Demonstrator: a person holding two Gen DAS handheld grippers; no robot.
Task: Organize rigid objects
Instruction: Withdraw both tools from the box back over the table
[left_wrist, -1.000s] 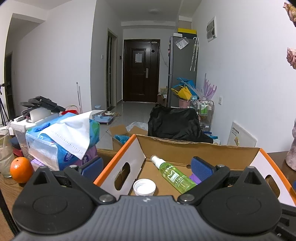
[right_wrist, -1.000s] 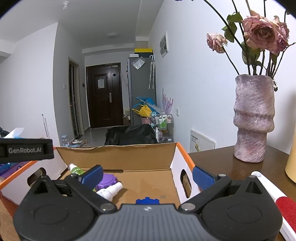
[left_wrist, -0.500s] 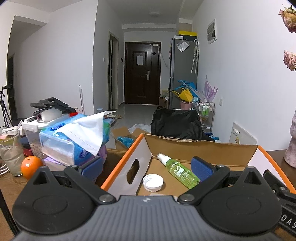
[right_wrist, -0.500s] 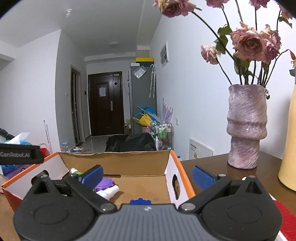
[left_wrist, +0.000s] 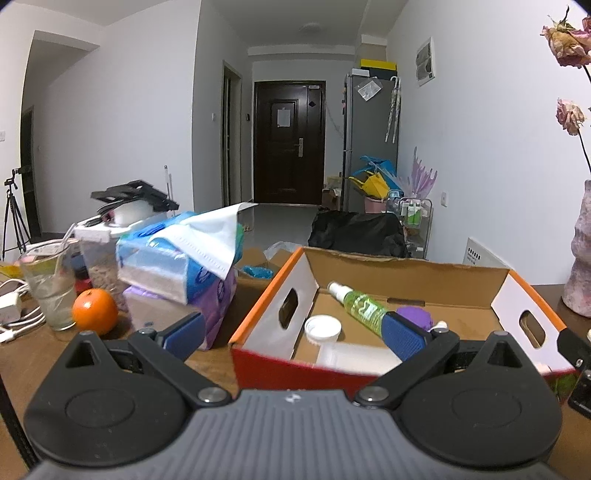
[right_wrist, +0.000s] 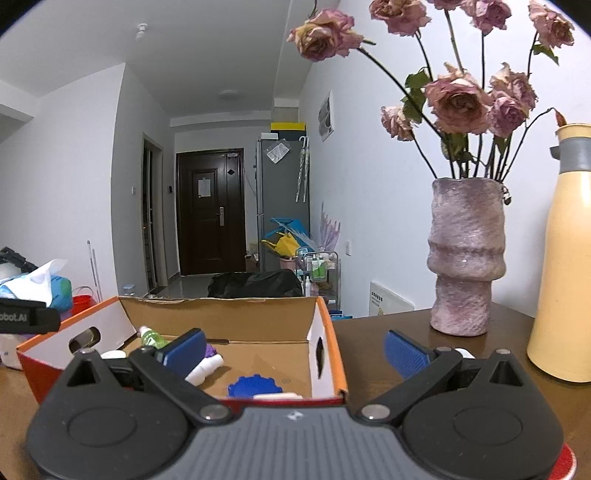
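- Wooden surface (right_wrist: 388, 332) carries an orange-edged cardboard box (left_wrist: 406, 273).
- Inside lie a green spray bottle (left_wrist: 360, 306) and white lid (left_wrist: 322, 327).
- Left gripper (left_wrist: 291, 332) and right gripper (right_wrist: 293, 350): jaws wide, empty; probably best approached low, straddling one item squarely.

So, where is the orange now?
In the left wrist view, the orange sits on the table's left side, beside the drinking glass and in front of the tissue packs.
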